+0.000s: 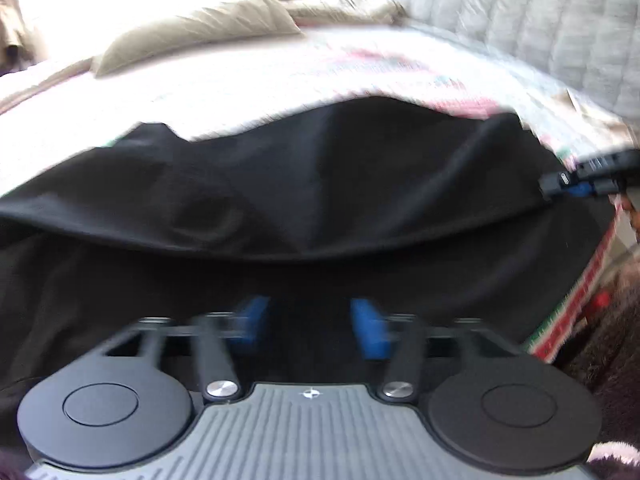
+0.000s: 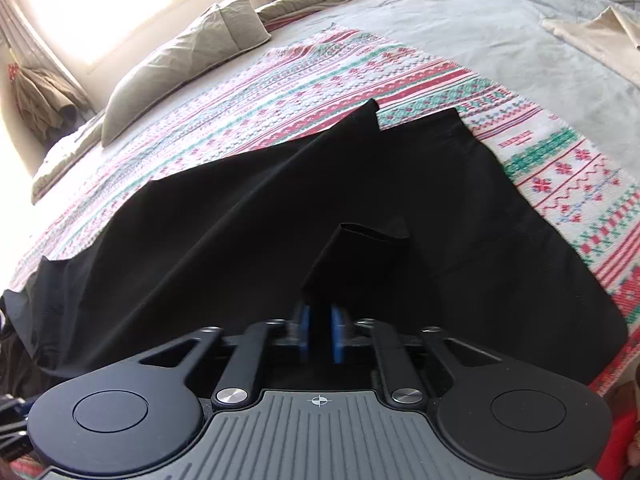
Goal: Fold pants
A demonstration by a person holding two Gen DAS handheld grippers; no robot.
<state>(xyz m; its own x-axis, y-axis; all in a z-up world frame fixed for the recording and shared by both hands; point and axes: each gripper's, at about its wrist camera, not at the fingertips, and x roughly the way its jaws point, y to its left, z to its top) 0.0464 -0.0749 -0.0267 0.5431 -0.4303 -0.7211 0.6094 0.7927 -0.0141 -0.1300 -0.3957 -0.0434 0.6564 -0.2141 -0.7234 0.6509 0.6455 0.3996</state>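
Observation:
Black pants (image 2: 240, 240) lie spread across a patterned blanket (image 2: 320, 80) on a bed, with a raised fold running across them in the left wrist view (image 1: 320, 184). My left gripper (image 1: 311, 322) hangs just over the near part of the pants, its blue pads (image 1: 252, 320) far apart and gripping nothing. My right gripper (image 2: 321, 330) has its blue pads (image 2: 338, 332) a narrow gap apart. A hemmed flap of the pants (image 2: 360, 248) stands up from between them, and the thin cloth does not look pinched. The right gripper (image 1: 576, 184) also shows at the pants' right edge.
A grey-beige pillow (image 2: 180, 52) lies beyond the blanket at the left. A pale grey bedcover (image 2: 480, 20) stretches to the right, with a beige cloth (image 2: 600, 40) on it. Clothes (image 2: 44, 96) hang by the bright window. The bed's edge runs at the lower right.

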